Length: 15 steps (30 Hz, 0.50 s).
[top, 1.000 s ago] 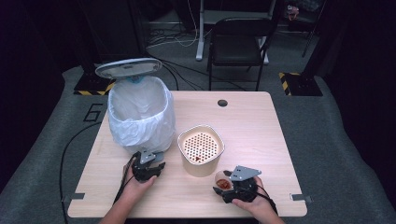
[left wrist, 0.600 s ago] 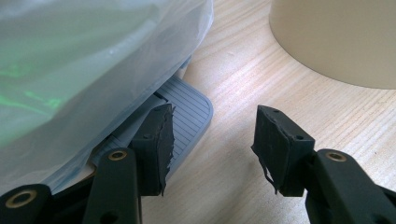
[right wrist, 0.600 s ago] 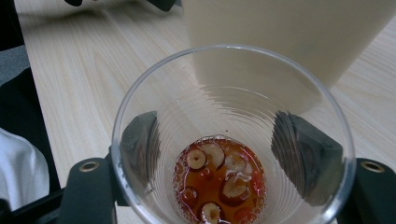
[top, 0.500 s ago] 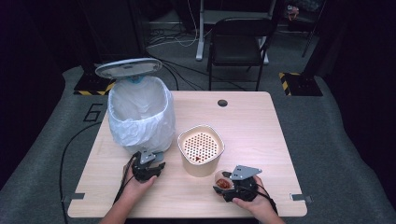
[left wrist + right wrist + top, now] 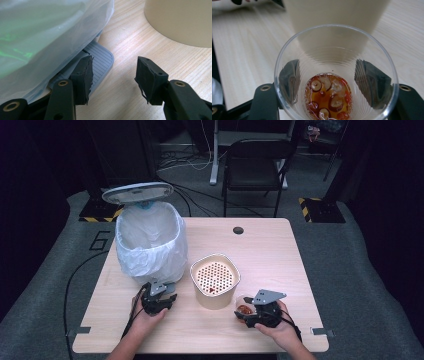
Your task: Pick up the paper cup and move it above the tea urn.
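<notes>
A clear plastic cup (image 5: 332,50) with red-brown liquid and sliced bits at its bottom sits between the jaws of my right gripper (image 5: 330,82). Those jaws have just been closing, and the pads (image 5: 373,82) now press on the cup's sides. From above, the cup (image 5: 243,306) and right gripper (image 5: 246,312) are near the table's front edge, right of the cream container (image 5: 215,285). My left gripper (image 5: 159,295) is at the foot of the bin (image 5: 150,245). Its jaws stand apart around nothing (image 5: 113,75), the left one resting on the grey ribbed pedal (image 5: 101,60).
The bin wears a white bag (image 5: 50,30) and its lid (image 5: 138,192) stands raised. The cream container has a perforated top and rises close ahead of both grippers (image 5: 180,20) (image 5: 337,12). A chair (image 5: 255,165) stands beyond the wooden table (image 5: 270,250).
</notes>
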### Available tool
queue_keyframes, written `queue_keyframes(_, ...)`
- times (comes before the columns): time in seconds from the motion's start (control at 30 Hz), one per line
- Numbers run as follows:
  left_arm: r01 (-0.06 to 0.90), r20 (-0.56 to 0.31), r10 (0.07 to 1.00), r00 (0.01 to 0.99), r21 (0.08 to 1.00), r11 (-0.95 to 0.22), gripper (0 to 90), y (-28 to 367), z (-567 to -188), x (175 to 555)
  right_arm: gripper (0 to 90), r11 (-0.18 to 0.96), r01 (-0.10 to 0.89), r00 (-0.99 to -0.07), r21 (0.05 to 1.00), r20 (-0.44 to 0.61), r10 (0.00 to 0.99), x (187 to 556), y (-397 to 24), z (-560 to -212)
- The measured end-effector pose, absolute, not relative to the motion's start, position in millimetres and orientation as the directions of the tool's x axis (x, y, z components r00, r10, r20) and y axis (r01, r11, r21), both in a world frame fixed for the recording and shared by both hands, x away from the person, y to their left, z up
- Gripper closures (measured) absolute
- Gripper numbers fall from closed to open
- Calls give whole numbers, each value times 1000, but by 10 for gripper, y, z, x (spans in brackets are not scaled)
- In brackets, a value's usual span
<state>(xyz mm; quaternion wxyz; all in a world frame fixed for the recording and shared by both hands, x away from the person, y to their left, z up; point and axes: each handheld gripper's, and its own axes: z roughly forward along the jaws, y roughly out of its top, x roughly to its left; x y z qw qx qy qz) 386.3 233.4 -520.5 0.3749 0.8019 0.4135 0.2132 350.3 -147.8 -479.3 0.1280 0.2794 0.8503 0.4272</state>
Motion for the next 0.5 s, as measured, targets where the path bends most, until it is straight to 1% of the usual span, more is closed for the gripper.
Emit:
queue_keyframes(0.27,509,24,824,566,776,-372,483,2342,-5201,3866,369,443,408,-754,798,22,656,3851,-1724,-4663)
queue_keyframes(0.3,509,24,825,565,776,-371,483,2342,-5201,3866,369,443,408,-754,798,22,656,3851,-1724,-4663)
queue_keyframes(0.5,498,44,817,575,773,-392,483,2348,-5198,3869,371,413,423,-723,806,26,690,4062,-1836,-4561)
